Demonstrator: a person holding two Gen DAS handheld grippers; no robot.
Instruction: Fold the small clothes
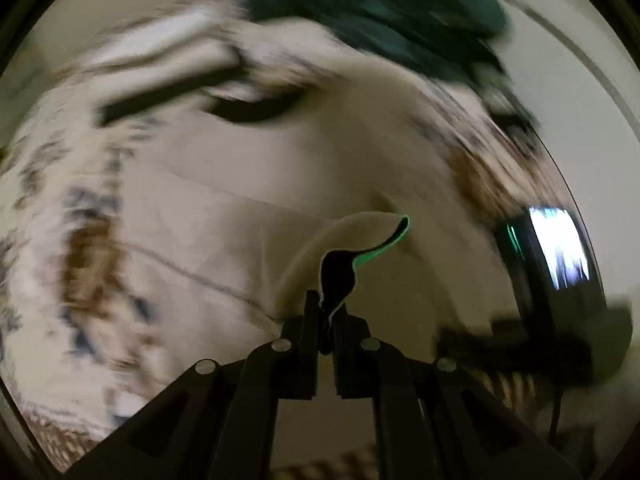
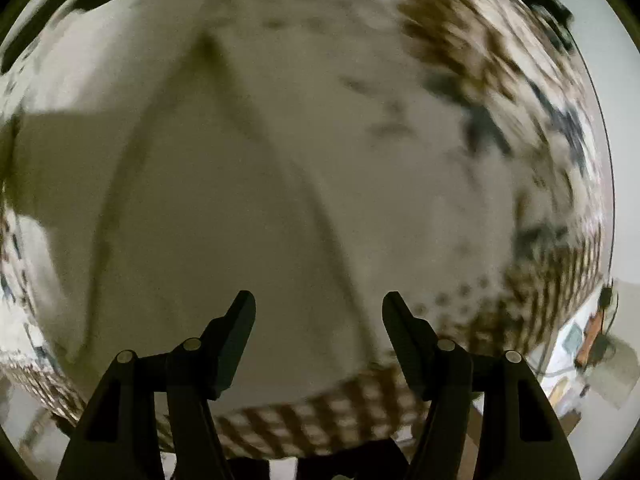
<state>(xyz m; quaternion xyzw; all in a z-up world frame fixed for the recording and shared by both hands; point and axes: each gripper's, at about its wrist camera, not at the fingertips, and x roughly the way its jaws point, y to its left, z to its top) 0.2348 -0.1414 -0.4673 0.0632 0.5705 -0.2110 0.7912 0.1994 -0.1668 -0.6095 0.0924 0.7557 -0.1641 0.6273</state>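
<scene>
My left gripper (image 1: 329,316) is shut on the edge of a pale beige garment (image 1: 280,168), which it lifts into a fold with a thin green trim (image 1: 390,242). The garment spreads over a patterned bedspread (image 1: 84,264). My right gripper (image 2: 319,308) is open and empty, hovering close above the same beige cloth (image 2: 256,184), which fills the right wrist view. Both views are blurred by motion.
A dark green cloth (image 1: 372,4) lies at the far side, past the beige garment. The other gripper's dark body with a bright marker (image 1: 560,252) shows at right. The checked bedspread's edge (image 2: 320,416) runs just below my right fingers; room clutter (image 2: 588,340) lies beyond.
</scene>
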